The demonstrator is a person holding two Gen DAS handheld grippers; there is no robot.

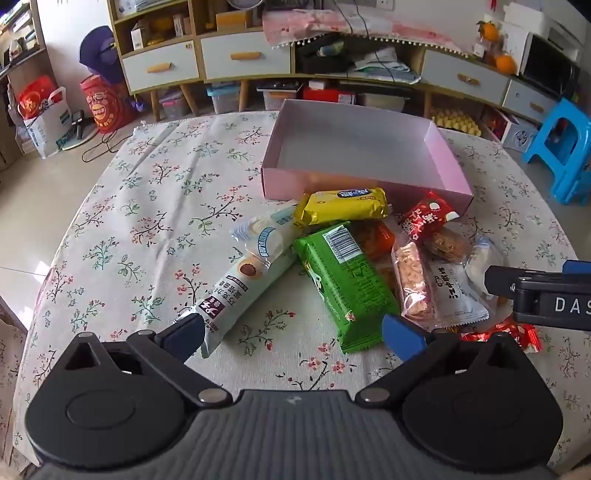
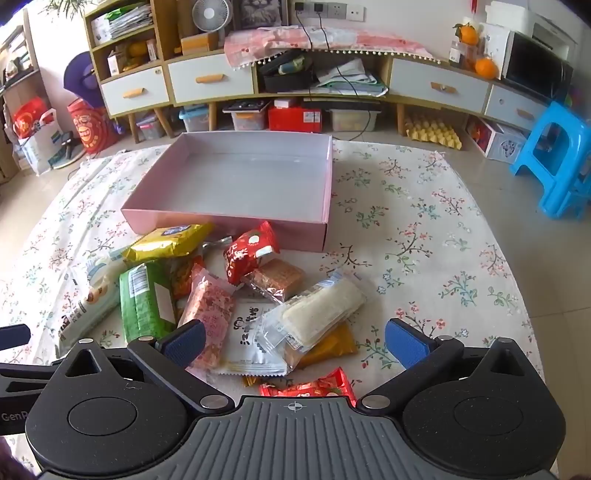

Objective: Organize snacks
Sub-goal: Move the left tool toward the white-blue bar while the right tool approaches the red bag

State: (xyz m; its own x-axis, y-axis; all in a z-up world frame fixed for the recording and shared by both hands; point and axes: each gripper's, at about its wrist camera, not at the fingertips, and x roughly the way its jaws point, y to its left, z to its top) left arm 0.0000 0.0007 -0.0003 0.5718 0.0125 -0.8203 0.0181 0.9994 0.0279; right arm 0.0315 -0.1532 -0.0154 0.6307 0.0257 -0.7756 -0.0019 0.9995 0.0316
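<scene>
Both jaws gape apart, holding nothing; no snack is in the pink box (image 2: 236, 229) yet, so I judge my next move is clamping the green packet (image 1: 341, 280) with my left gripper (image 1: 295, 334)

A floral cloth (image 2: 424, 236) covers the counter. Behind it a long cabinet (image 2: 229, 83) with white drawers and wooden handles runs along the wall. A small fan (image 2: 207, 15) stands on its top at the left, and a pink cloth (image 2: 317, 40) with a bead fringe drapes over its middle. Two oranges (image 2: 480, 55) sit near a black microwave (image 2: 535, 74) at the right end. Under the cabinet lie a red box (image 2: 295, 118), clear bins (image 2: 352, 119) and a yellow egg tray (image 2: 434, 133). A blue stool (image 2: 557, 155) stands on the floor to the right, a red bag (image 2: 86, 125) and a white bag (image 2: 38, 146) to the left.
</scene>
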